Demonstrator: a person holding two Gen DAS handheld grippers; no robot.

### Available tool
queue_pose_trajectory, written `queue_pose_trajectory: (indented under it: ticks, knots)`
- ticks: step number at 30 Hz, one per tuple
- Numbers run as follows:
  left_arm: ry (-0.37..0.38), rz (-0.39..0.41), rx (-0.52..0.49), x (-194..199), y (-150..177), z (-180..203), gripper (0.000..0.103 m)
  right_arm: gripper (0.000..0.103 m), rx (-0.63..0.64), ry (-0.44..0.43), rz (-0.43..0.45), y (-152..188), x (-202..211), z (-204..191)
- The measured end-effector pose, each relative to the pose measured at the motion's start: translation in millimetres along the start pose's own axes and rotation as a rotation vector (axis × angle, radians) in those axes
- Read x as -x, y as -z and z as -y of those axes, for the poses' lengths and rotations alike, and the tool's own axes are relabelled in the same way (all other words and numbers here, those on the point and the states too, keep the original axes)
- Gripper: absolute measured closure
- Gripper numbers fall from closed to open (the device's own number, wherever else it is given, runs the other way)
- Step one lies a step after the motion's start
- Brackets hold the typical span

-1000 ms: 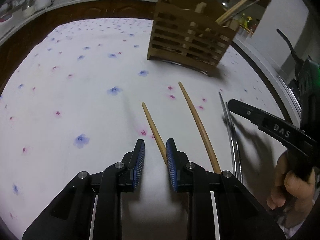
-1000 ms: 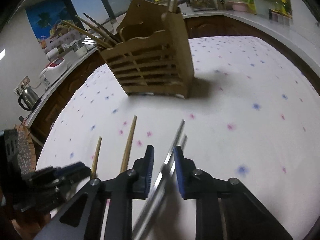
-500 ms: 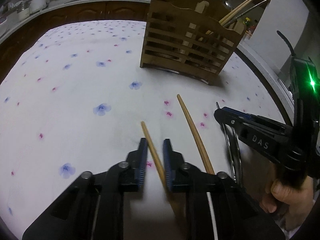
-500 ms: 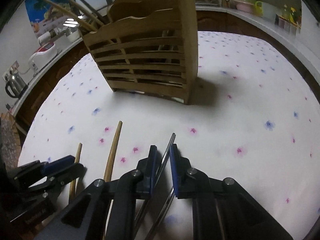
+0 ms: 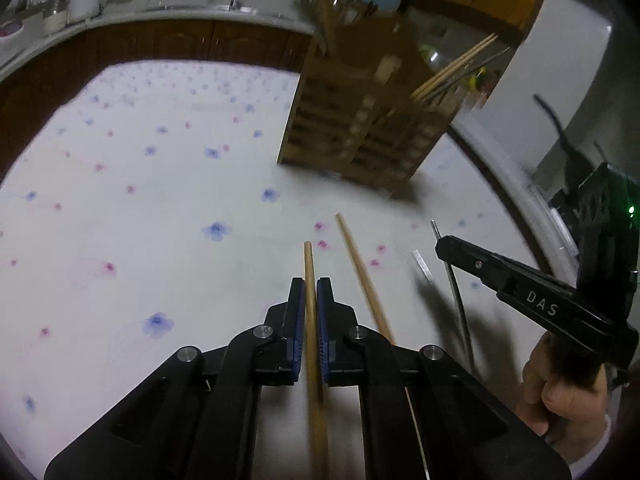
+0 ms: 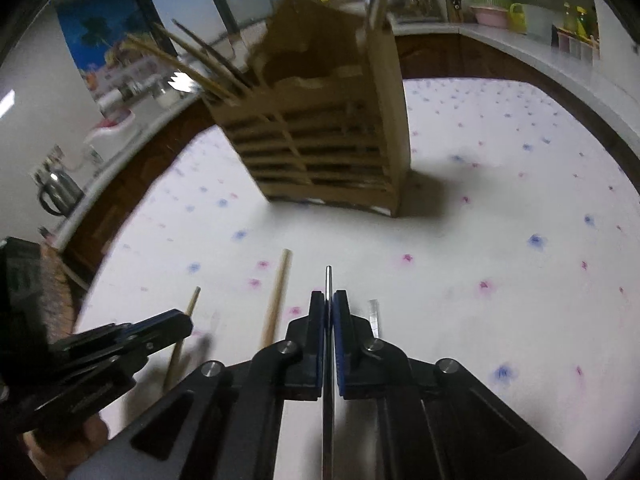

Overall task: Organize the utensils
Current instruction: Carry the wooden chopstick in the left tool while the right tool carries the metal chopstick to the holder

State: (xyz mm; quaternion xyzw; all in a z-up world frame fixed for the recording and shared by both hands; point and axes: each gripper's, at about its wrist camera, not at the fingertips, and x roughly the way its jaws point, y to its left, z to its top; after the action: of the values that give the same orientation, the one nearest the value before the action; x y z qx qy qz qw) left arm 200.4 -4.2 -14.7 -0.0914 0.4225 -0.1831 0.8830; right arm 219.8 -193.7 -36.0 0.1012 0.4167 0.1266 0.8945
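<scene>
My left gripper is shut on a wooden chopstick, its jaws closing tight with the blue pads pressing both sides. A second wooden chopstick lies on the cloth just to its right. My right gripper is closing tight on a thin metal chopstick that sticks out ahead of the pads. Another metal chopstick lies on the cloth beside it. The slatted wooden utensil holder stands ahead with several chopsticks leaning out of it. Each view shows the other gripper at its side.
The table wears a white cloth with small blue and pink flowers. A dark wood counter with a white top curves around the far side. A kettle stands at the left. A hand holds the right gripper.
Both pairs of jaws closed, the left on the wooden chopstick and the right on the metal one. Both chopsticks now line up with the fingers, and the left one has lifted slightly.
</scene>
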Motion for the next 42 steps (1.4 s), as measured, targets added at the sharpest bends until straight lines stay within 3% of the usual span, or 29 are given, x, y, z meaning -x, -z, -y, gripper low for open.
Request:
queue_pose_trajectory:
  ticks: [9,17,24,42]
  knots:
    - [0.072,0.173,-0.012,93.3,-3.3,8.6,0.098,0.099,0.010,-0.081,0.151,-6.9,80.6,-12.4]
    - [0.094,0.274,-0.022,143.4,-6.8,13.3,0.098,0.099,0.050,-0.095,0.290,-12.0,141.3,-22.9]
    - [0.093,0.306,-0.030,155.6,-11.1,17.2,0.098,0.099,0.055,-0.091,0.343,-18.1,160.8,-22.6]
    - [0.083,0.337,-0.034,159.3,-17.2,21.3,0.098,0.099,0.045,-0.086,0.359,-20.9,164.6,-10.4]
